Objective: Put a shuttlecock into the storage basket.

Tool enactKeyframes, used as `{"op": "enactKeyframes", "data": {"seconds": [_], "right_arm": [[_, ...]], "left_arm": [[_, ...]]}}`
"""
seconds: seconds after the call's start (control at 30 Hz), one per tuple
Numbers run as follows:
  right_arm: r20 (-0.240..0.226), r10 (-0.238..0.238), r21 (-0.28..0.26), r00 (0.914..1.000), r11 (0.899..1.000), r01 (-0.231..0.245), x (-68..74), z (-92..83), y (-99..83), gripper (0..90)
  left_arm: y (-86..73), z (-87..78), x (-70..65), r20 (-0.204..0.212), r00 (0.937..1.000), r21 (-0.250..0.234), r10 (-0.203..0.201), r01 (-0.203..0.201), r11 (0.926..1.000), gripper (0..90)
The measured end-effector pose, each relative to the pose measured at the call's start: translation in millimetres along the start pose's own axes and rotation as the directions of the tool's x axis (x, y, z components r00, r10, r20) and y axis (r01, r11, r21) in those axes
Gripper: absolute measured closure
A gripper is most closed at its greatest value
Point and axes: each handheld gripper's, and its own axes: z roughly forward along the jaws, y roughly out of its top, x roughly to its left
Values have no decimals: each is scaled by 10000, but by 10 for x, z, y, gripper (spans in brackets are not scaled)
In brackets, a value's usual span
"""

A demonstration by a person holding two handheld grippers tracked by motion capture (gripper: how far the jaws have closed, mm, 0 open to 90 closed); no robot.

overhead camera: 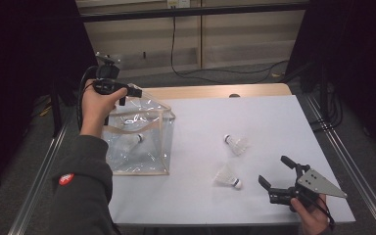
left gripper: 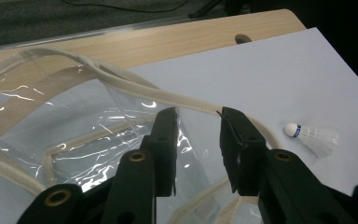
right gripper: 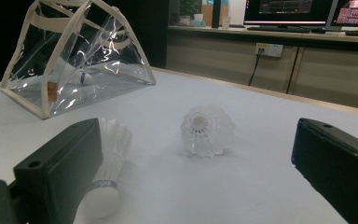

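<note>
- One clear bag [overhead camera: 142,142] on the table's left, one shuttlecock [overhead camera: 136,139] inside.
- Two shuttlecocks [overhead camera: 236,143] [overhead camera: 228,176] lie on the table [overhead camera: 269,122].
- Left gripper [overhead camera: 127,95] over the bag's rim, jaws released around the trim.
- Right gripper [overhead camera: 278,173] spread wide, empty, near the shuttlecocks.

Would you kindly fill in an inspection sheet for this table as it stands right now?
Surface: white tabletop on a wooden board, flat.
Job's things: clear plastic pouch with cream fabric trim, one white feather shuttlecock inside; two more white shuttlecocks lying on the table, far one, near one.
Clutter: nothing seen.
Grippers: left hand-held gripper over the pouch's top rim, jaws apart astride the cream trim, not pressing it; right hand-held gripper open, low near the table's edge, pointing at the near shuttlecock.
Cables: black cable on the floor behind the table.
Surroundings: beige cabinets, monitors above.
</note>
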Motion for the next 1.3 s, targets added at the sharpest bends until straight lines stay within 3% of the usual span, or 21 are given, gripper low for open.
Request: {"op": "enactKeyframes", "data": {"seconds": [0.43,0.8,0.97,1.3], "right_arm": [[-44,-87,4,10000,10000,87,2,1,1,16],[-72,-92,-8,9999,10000,92,3,1,2,16],[-78,-89,-13,9999,10000,89,4,0,3,16],[-35,-44,-29,10000,10000,44,2,0,5,16]], "left_arm": [[-7,-9,-142,479,9986,-29,209,-207,9998,603],[-5,6,-281,1042,9932,22,514,-519,9986,550],[-15,14,-333,1272,9908,39,462,-471,9989,520],[-39,15,-421,1907,9795,81,642,-670,9977,451]]}}
